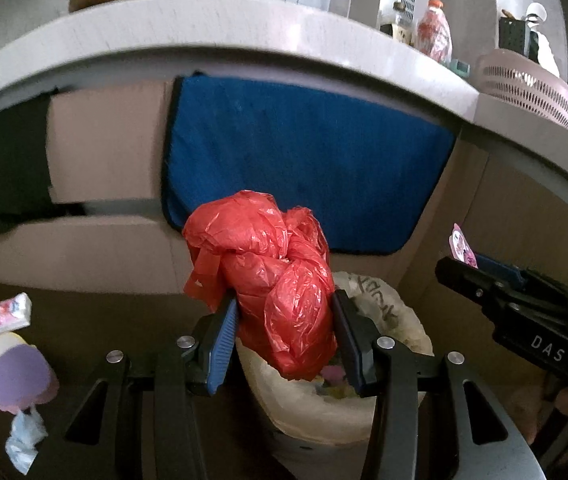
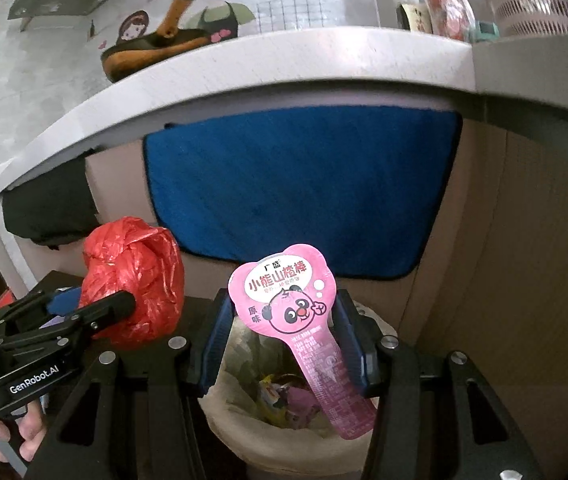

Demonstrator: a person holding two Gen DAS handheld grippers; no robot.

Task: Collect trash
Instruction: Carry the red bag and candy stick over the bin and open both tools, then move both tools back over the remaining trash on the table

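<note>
Fingers (image 1: 219, 344) clamp red bag (image 1: 275, 280) over bin rim (image 1: 412, 320), counter edge (image 1: 243, 36) above.

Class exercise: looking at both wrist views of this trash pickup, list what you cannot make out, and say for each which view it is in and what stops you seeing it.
- Bin contents, left wrist view: mostly hidden by the red plastic bag in the left gripper.
- Bin base, right wrist view: cut off by the right gripper and the frame edge.
- Pink wrapper small print, right wrist view: too small.
- Counter items, both views: blurred, cropped.
</note>
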